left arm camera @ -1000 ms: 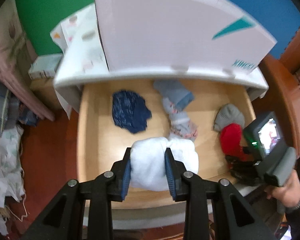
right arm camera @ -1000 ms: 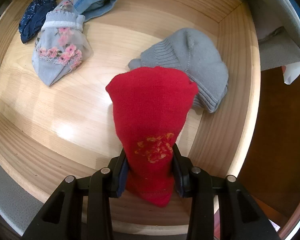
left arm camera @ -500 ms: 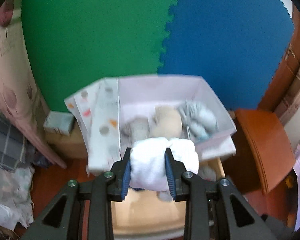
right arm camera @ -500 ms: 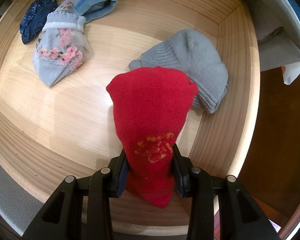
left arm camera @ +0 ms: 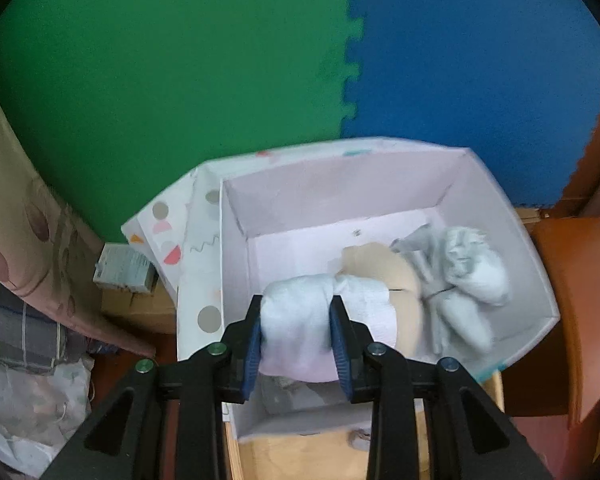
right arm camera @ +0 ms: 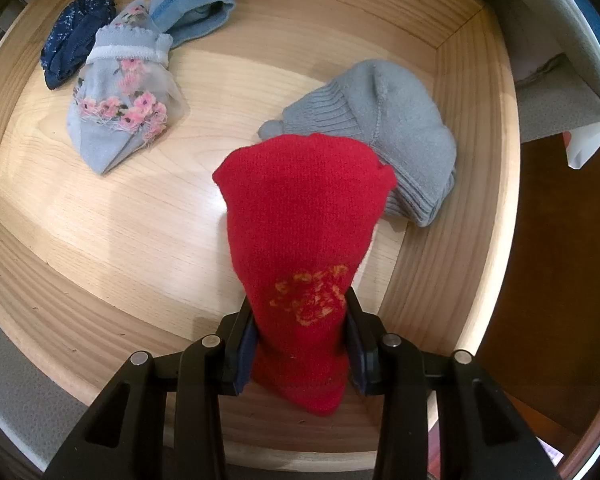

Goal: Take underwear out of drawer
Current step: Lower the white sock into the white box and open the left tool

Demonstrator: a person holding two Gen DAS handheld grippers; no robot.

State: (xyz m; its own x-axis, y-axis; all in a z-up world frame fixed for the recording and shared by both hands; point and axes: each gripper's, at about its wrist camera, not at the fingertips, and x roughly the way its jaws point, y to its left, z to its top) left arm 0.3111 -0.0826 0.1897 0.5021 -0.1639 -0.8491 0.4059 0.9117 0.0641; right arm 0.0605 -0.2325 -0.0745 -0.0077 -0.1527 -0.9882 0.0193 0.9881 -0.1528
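My left gripper is shut on a white rolled underwear bundle and holds it over the open white box. A beige piece and pale grey-white pieces lie in the box. My right gripper is shut on a red knitted piece with an orange motif, inside the wooden drawer. A grey ribbed piece, a floral pale blue piece, a light blue piece and a dark navy piece lie on the drawer floor.
Green and blue foam mats form the wall behind the box. A patterned curtain and piled fabric are at left. A brown wooden cabinet stands at right. The box's underside overhangs the drawer's far right corner.
My left gripper has risen out of the drawer with the white bundle and now hangs over the open box. My right gripper has lifted the red piece slightly.
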